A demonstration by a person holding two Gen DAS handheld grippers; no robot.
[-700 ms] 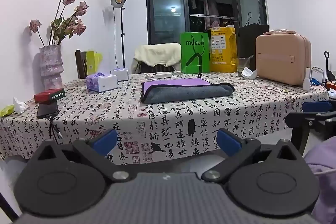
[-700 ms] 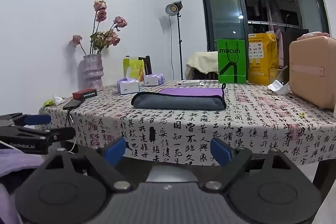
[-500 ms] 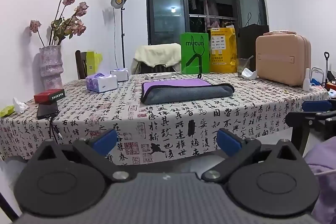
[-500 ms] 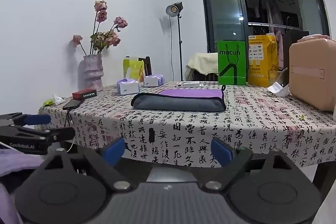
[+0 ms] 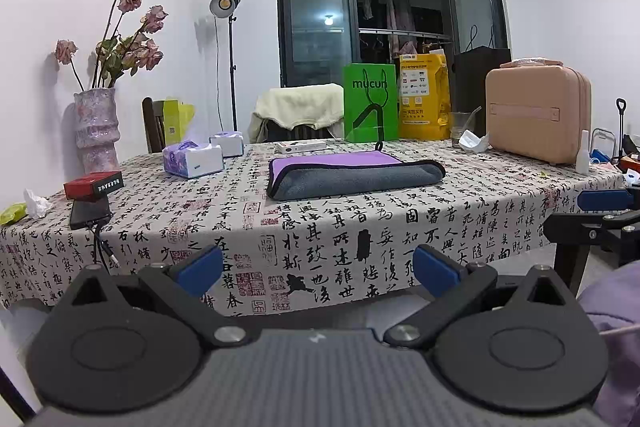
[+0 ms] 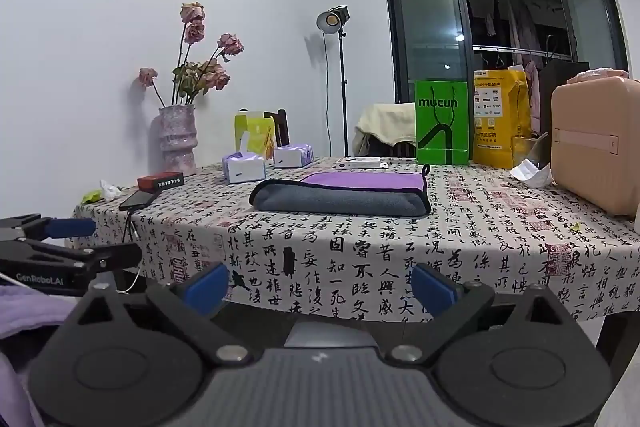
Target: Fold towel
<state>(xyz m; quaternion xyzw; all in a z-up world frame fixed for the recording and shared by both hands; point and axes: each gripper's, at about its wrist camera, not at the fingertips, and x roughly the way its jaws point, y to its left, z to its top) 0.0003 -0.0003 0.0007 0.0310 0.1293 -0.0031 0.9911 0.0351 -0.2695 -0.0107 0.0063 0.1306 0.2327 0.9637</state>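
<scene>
A folded towel [image 5: 352, 175], purple on top and grey along its near fold, lies in the middle of the table [image 5: 320, 235]; it also shows in the right wrist view [image 6: 344, 197]. My left gripper [image 5: 318, 269] is open and empty, held in front of and below the table's near edge, well short of the towel. My right gripper [image 6: 320, 285] is open and empty, also in front of the table. Each gripper shows at the side of the other's view: the right one [image 5: 600, 219] and the left one [image 6: 52, 243].
On the table stand a vase of dried roses [image 5: 96, 131], tissue boxes [image 5: 192, 159], a red box [image 5: 94, 185] by a phone [image 5: 88, 213], a green bag [image 5: 370, 109], a yellow bag [image 5: 424, 103] and a pink case [image 5: 536, 115]. A lamp stand [image 5: 226, 7] and chairs are behind.
</scene>
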